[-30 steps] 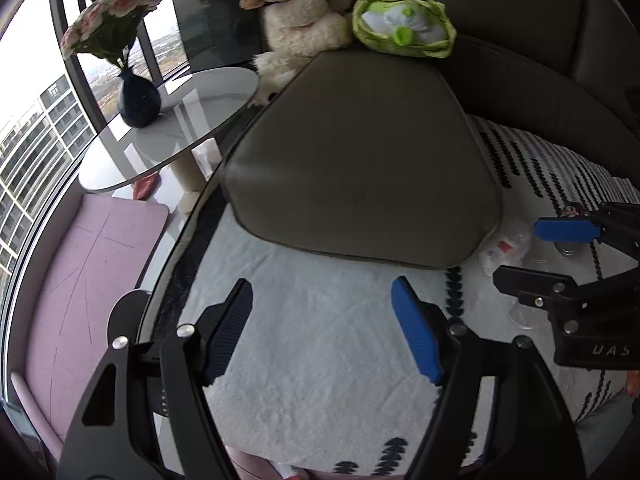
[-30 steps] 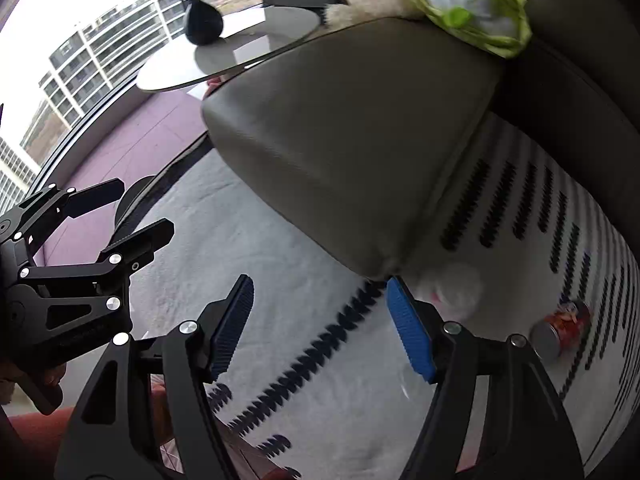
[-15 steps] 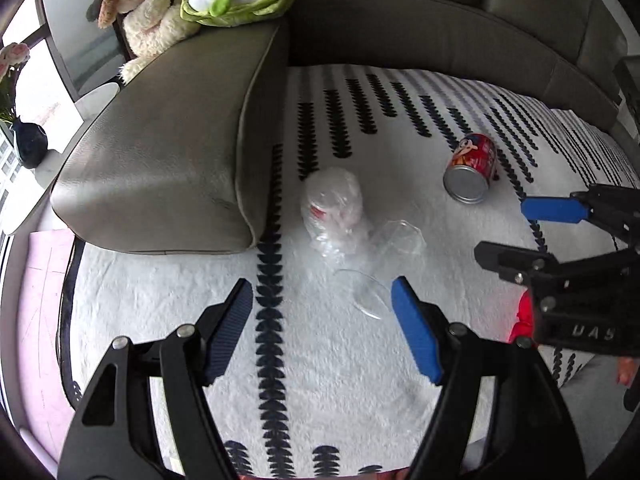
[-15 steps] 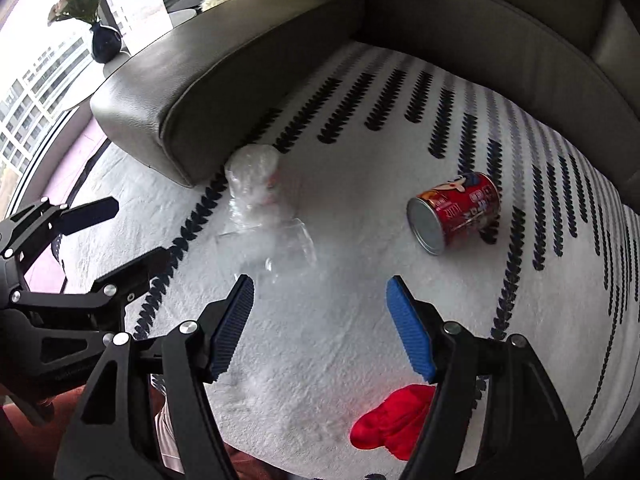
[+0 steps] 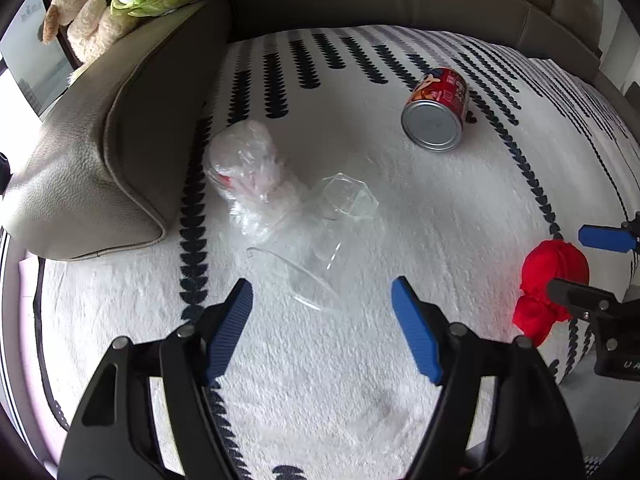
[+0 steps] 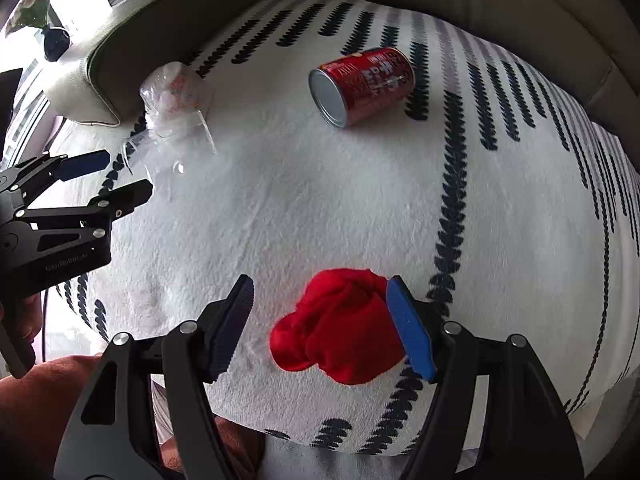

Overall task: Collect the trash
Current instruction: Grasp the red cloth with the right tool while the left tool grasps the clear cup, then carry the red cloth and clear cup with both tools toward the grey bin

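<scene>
My right fingers (image 6: 320, 326) are spread wide, straddling the crumpled red wad (image 6: 340, 328) on the white blanket (image 6: 320, 208), gripping nothing. My left fingers (image 5: 322, 330), also released, face the clear plastic cup (image 5: 316, 236) just ahead; the can (image 6: 362, 86) lies farther off.

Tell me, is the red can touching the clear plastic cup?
Apart. The left wrist view shows bare white blanket between the red can and the clear plastic cup.

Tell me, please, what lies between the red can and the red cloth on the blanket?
Nothing: in the right wrist view, only bare white blanket stretches between the red can and the red cloth.
</scene>
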`<state>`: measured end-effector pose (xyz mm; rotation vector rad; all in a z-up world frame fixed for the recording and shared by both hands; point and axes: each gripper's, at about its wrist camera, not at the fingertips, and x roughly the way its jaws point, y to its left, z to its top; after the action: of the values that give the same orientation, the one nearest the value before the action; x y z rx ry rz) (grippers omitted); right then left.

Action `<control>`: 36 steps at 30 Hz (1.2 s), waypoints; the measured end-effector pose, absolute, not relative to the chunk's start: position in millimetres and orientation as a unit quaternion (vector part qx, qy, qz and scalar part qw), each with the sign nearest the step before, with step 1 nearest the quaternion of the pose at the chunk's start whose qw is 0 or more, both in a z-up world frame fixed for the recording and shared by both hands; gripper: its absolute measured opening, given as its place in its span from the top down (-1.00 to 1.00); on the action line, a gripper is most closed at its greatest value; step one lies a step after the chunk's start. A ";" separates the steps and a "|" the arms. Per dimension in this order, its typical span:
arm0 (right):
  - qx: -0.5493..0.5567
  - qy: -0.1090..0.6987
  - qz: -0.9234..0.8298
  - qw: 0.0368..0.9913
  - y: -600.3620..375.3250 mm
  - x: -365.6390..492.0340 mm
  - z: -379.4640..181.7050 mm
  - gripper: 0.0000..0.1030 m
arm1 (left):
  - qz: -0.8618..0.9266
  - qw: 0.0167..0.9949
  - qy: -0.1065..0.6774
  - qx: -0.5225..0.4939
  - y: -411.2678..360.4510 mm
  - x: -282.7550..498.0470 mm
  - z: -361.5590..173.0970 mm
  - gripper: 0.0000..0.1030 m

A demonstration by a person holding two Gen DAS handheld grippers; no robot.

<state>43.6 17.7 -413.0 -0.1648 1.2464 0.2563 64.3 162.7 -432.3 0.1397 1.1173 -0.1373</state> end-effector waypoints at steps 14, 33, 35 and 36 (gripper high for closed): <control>-0.119 0.574 0.090 0.805 4.1 42.9 -446.7 -0.28 | -0.085 0.836 0.536 0.083 138.5 76.5 -463.3 0.05; -0.078 0.572 0.126 0.807 21.1 49.6 -416.2 0.21 | -0.096 0.850 0.513 0.068 143.9 80.8 -435.8 0.91; -0.078 0.570 0.131 0.807 25.5 51.4 -412.0 0.21 | -0.095 0.853 0.509 0.065 147.6 80.3 -429.4 0.91; -0.081 0.567 0.134 0.808 27.9 51.8 -410.0 0.21 | -0.095 0.854 0.507 0.063 149.5 79.3 -426.2 0.91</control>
<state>51.8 27.9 -410.0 -0.1728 1.2134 0.2866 79.3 149.5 -426.2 0.1334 1.0659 -0.1992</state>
